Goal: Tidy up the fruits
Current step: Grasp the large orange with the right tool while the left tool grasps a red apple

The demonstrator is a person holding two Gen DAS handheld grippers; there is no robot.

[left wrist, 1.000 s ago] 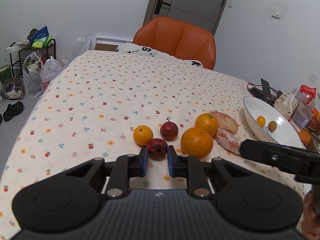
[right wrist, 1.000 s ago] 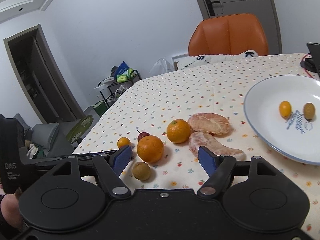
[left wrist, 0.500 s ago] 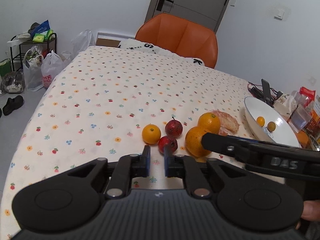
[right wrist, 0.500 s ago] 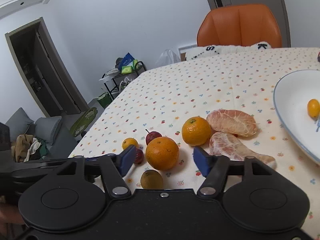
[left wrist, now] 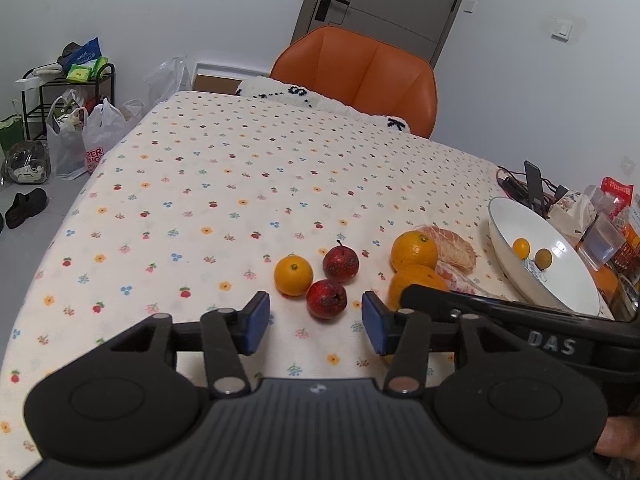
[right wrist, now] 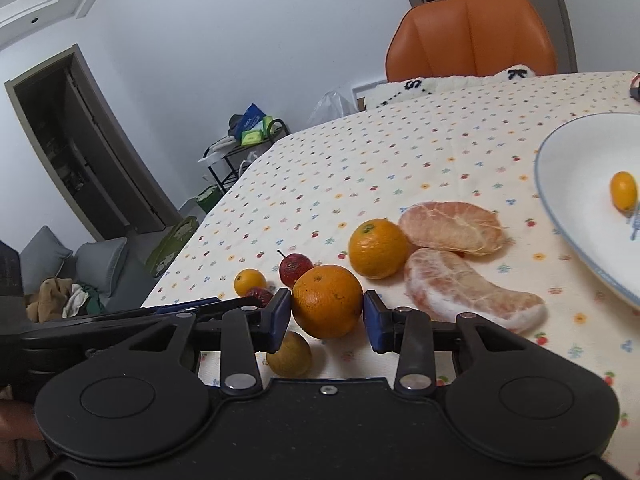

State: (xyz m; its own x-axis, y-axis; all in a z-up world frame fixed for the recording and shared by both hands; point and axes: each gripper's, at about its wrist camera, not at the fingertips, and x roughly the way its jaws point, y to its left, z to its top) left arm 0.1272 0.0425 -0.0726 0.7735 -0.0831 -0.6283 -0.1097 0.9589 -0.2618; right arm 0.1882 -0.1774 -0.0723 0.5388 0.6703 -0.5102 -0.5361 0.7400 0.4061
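The right gripper has closed in on the large orange, its blue pads now flush against both sides of the fruit where half a second ago they stood wide of it; whether the fruit has left the cloth cannot be told. The left gripper, nearly shut a moment ago, has spread wide and empty, with the near red fruit just beyond its tips at 12 o'clock. This reads as the orange's pick-up beginning, probably bound for the white bowl at 2 o'clock, which already holds a small yellow fruit. A brownish fruit lies at 7 o'clock of the held orange, a second orange and two peeled citrus pieces farther off. "DAS" is legible on the right tool's arm; a floor bag shows "PER"; the bowl's blue script is unreadable.
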